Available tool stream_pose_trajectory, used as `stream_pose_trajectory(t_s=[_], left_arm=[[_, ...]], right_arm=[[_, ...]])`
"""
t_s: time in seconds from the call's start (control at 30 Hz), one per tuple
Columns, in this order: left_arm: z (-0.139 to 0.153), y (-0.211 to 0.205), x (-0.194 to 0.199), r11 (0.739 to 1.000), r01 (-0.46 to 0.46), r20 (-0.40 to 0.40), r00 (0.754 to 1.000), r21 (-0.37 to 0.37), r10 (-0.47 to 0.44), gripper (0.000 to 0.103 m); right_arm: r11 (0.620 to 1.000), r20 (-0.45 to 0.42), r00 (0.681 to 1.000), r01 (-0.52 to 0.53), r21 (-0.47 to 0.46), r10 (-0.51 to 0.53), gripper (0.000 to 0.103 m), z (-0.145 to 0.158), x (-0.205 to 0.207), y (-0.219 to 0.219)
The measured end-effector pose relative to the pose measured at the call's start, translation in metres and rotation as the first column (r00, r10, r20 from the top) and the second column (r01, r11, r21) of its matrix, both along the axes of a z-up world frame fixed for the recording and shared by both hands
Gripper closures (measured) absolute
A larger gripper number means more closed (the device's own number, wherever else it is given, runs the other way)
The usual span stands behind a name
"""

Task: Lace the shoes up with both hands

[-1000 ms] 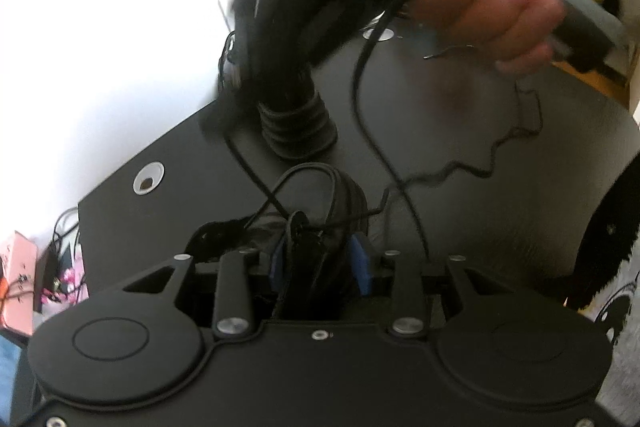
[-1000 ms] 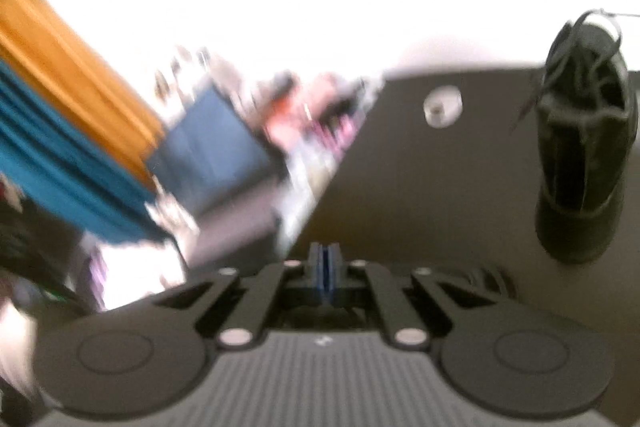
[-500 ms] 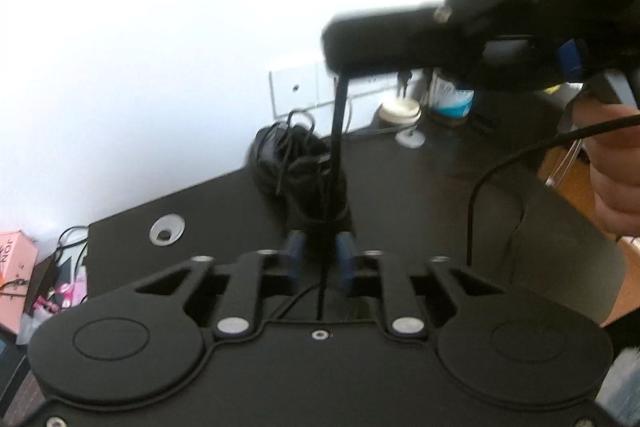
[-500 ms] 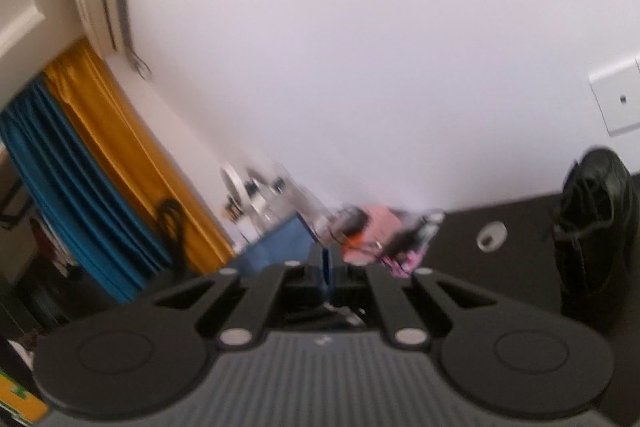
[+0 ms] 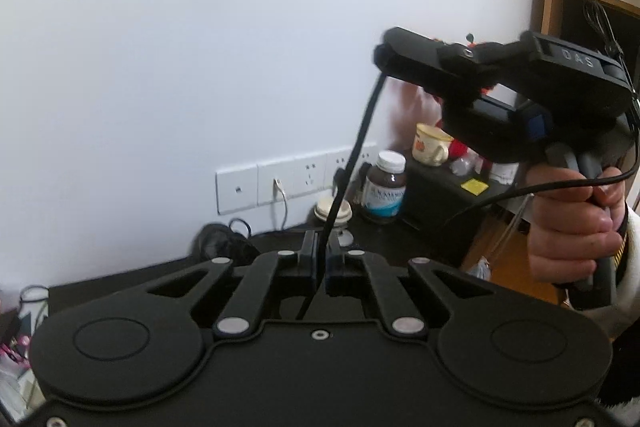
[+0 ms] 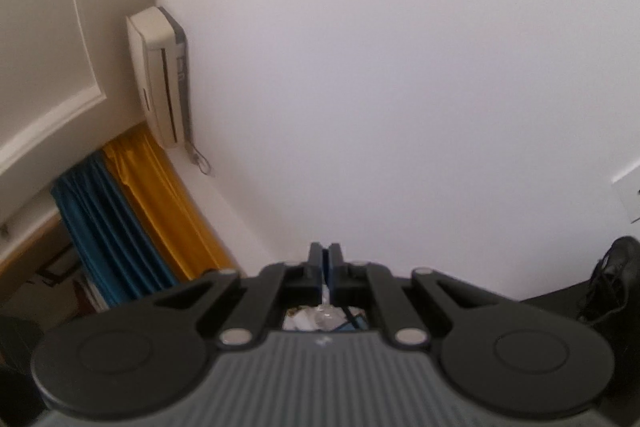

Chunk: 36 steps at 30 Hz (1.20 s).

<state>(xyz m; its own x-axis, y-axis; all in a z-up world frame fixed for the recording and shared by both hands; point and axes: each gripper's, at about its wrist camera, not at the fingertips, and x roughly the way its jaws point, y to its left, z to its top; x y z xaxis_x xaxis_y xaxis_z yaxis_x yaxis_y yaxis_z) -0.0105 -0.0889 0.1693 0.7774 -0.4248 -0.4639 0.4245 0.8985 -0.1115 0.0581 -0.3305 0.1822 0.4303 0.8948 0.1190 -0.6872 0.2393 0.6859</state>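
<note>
White wall behind black desk (image 5: 400,247). Your 2 grippers: left gripper (image 5: 319,259) clamped on 1 lace (image 5: 362,135), right gripper (image 5: 382,57) pinching its upper end. 1 shoe (image 5: 222,243) lower centre.

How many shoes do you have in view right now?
1: a black shoe stands on the black table by the wall, just past the left hand-held gripper; the right wrist view shows it at its right edge. A second shoe may be hidden.
</note>
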Motion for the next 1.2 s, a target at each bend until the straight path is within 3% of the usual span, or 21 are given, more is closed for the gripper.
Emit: stream_pose_trajectory(t_s=[0.17,0.27,0.33,0.4,0.47,0.6,0.97,1.07,1.2], left_arm=[[-0.033,-0.008,0.000,1.000,0.026,-0.105,0.994,-0.018,-0.027,0.100],[-0.049,-0.005,-0.002,0.998,0.014,-0.168,0.985,-0.069,-0.025,0.100],[-0.059,0.003,-0.001,0.991,-0.022,-0.227,0.974,-0.134,-0.009,0.100],[-0.068,0.012,-0.001,0.983,-0.070,-0.267,0.963,-0.169,0.023,0.100],[-0.074,0.018,-0.001,0.978,-0.111,-0.285,0.957,-0.178,0.056,0.100],[-0.077,0.027,-0.009,0.976,-0.136,-0.284,0.955,-0.168,0.084,0.100],[-0.083,0.032,-0.007,0.981,-0.132,-0.268,0.959,-0.141,0.091,0.100],[-0.083,0.035,-0.009,0.984,-0.123,-0.267,0.960,-0.130,0.085,0.100],[-0.079,0.039,-0.007,0.990,-0.133,-0.249,0.962,-0.053,0.116,0.096]], right_arm=[[0.996,-0.116,0.993,0.015,-0.090,-0.025,0.100,-0.032,0.016,0.013],[0.991,-0.203,0.979,-0.004,-0.136,-0.024,0.100,-0.051,0.027,0.020],[0.987,-0.244,0.969,-0.012,-0.157,-0.027,0.096,-0.061,0.030,0.024],[0.980,-0.273,0.960,0.015,-0.200,-0.070,0.076,-0.070,0.032,0.026],[0.975,-0.289,0.952,0.036,-0.221,-0.100,0.068,-0.077,0.033,0.025],[0.973,-0.337,0.935,0.034,-0.230,-0.112,0.066,-0.088,0.036,0.022],[0.941,-0.411,0.911,-0.137,-0.308,-0.002,0.068,-0.111,0.012,0.075],[0.943,-0.428,0.904,-0.149,-0.299,0.007,0.098,-0.116,0.013,0.081],[0.955,-0.398,0.916,-0.073,-0.287,-0.049,0.099,-0.110,0.014,0.074]])
